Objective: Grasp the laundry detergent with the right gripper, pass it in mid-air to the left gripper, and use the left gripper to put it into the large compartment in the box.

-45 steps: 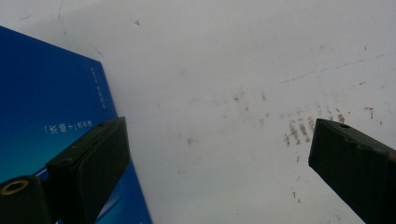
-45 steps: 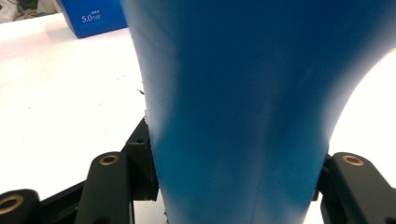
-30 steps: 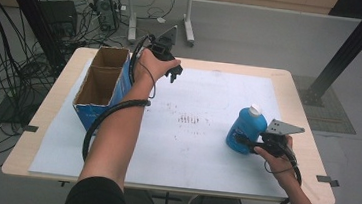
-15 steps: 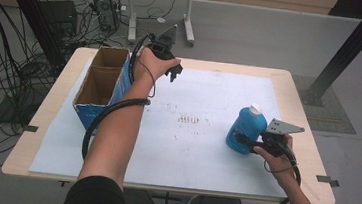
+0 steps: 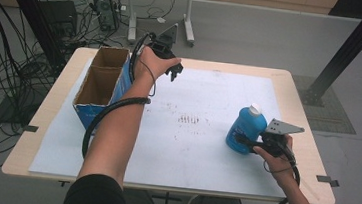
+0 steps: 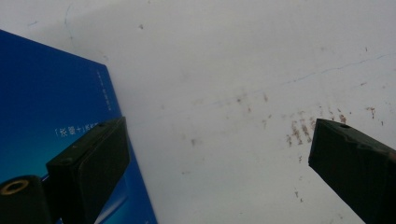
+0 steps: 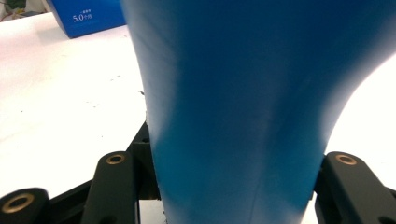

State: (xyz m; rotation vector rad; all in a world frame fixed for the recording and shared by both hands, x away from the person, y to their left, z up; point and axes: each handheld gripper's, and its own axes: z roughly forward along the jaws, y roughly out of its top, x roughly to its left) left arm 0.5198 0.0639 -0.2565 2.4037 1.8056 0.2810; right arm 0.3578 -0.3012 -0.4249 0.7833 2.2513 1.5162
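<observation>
Your right gripper [image 5: 246, 141] has its fingers [image 7: 112, 186] clamped on the blue bottle [image 5: 245, 130], one on each flank of its lower body; in the right gripper view the bottle [image 7: 243, 107] rises straight up at 12 o'clock from between them. In the high view the bottle stands upright on the white sheet [image 5: 199, 149] of the tabletop [image 5: 309, 109], at about 4 o'clock from the sheet's middle, with its white cap [image 5: 254, 108] on top and your right hand [image 5: 276, 159] just behind the gripper at 4 o'clock from the bottle. Your left gripper [image 5: 173, 71] hangs at 11 o'clock from the middle, just beside the open box [image 5: 101, 82], its fingers [image 6: 88, 163] spread apart with nothing between them; the box's blue wall [image 6: 46, 116] shows at 9 o'clock there.
</observation>
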